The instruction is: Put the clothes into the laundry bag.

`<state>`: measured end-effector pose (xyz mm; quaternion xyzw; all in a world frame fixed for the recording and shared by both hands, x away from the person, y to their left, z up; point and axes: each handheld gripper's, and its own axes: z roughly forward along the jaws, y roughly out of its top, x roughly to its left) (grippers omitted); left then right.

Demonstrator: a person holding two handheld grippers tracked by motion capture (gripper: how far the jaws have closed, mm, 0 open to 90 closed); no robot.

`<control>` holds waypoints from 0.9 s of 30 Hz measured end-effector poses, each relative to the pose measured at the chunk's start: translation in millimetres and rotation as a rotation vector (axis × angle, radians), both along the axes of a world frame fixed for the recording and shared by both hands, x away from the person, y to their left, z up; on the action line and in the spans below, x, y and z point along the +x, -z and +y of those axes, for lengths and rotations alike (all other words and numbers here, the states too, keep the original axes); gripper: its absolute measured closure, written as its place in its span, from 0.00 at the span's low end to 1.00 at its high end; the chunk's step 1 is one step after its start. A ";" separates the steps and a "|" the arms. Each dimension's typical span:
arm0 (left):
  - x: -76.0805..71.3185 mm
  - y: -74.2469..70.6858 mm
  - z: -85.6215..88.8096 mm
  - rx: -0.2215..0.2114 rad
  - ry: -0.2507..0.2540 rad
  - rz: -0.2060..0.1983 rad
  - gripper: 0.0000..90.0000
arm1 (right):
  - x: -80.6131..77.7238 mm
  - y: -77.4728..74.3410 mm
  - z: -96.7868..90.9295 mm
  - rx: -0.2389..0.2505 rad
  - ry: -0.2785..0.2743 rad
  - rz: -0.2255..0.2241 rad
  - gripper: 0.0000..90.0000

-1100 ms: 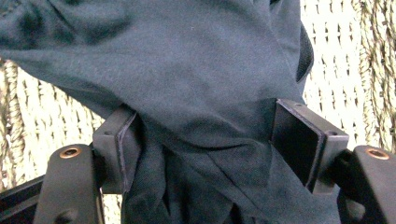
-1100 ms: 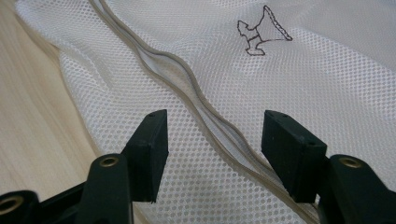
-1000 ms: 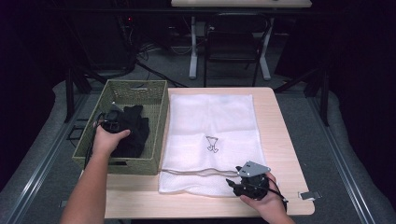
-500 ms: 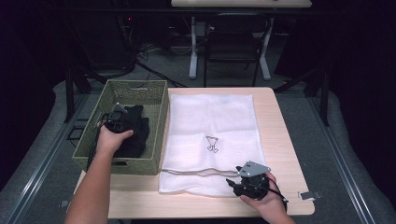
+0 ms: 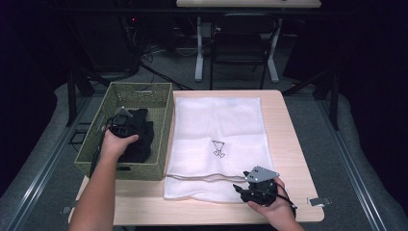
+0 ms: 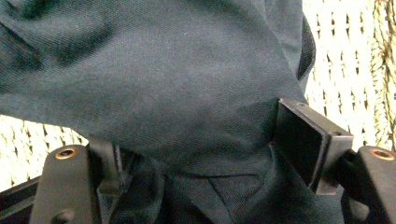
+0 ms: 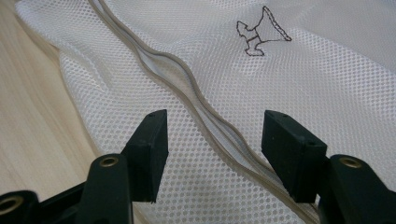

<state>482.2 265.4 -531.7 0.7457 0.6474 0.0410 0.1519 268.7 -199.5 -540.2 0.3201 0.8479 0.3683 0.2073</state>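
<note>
A dark cloth lies bunched in the green woven basket on the table's left. My left gripper reaches into the basket, and a thick fold of the dark cloth fills the gap between its jaws. One pad presses the fold's side, and cloth drapes over the other. A white mesh bag with a small black emblem lies flat beside the basket. My right gripper rests at the bag's near edge, open, and the bag's zipper runs between its jaws.
The wooden table has bare strips right of the bag and along its near edge. Beyond the far edge are table legs, a chair and cables on a grey floor. A small clip lies at the table's near right corner.
The left forearm has swung slightly to the right while its gripper stays on the cloth in the basket. The right hand has kept still.
</note>
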 end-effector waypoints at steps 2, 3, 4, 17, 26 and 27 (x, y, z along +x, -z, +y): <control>0.5 1.0 -0.1 0.001 0.001 0.002 0.28 | -0.2 0.1 0.1 0.001 0.002 0.000 0.46; 0.7 1.4 -0.5 0.006 0.001 0.003 0.28 | -0.2 0.1 0.1 0.001 0.002 0.000 0.46; 1.0 1.8 -0.9 0.010 0.000 0.003 0.28 | -0.2 0.0 0.1 0.001 0.002 0.000 0.46; 4.5 7.2 -2.6 0.004 -0.013 0.039 0.20 | -0.1 -0.2 -0.2 0.000 0.002 -0.002 0.46; 6.3 10.4 -2.5 0.008 -0.006 0.050 0.16 | -0.1 -0.4 -0.6 -0.001 0.000 -0.003 0.46; 6.2 10.7 -2.8 0.007 -0.010 0.050 0.16 | -0.1 -0.4 -0.6 0.001 0.001 -0.003 0.46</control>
